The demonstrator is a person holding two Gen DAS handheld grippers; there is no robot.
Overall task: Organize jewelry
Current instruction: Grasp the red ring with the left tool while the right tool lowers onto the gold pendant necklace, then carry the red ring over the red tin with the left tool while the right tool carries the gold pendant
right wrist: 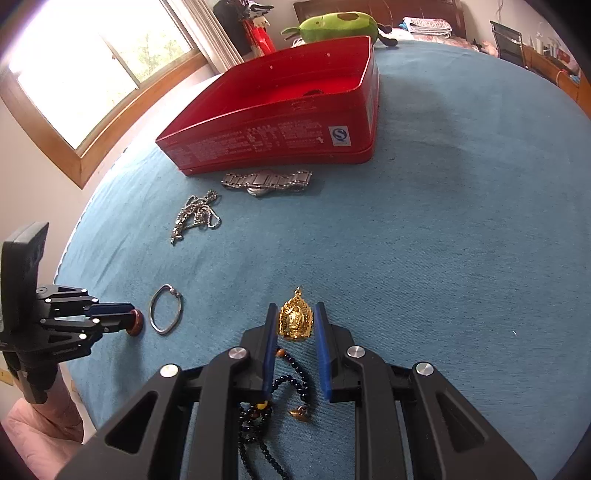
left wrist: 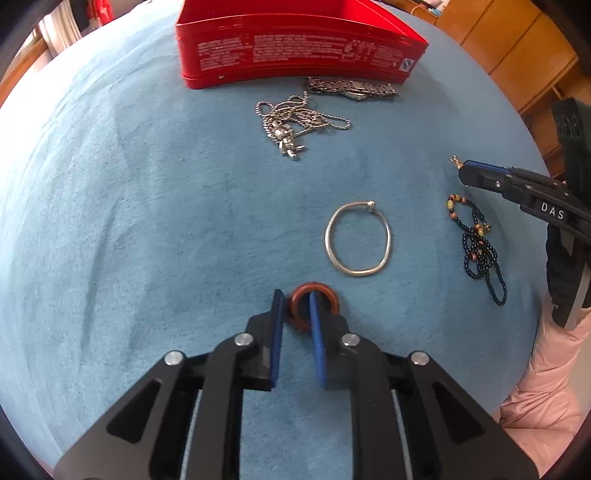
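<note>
Blue bedspread [right wrist: 461, 221] covers the whole bed. Up at the far end there's a green avocado plushie [right wrist: 338, 24], wood-framed window [right wrist: 92, 74] off to the left, folded laundry [right wrist: 428, 26] and wooden cabinets [left wrist: 509, 48] off to the right.

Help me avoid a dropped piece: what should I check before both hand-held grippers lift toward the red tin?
1. Right hand-held gripper closed on gold pendant: ok.
2. Left hand-held gripper straddling brown ring, pads pressing its rim: cannot tell.
3. Beaded necklace clear of the right hand-held gripper: cannot tell; it lies just beneath.
4. Red tin open to receive: ok.
</note>
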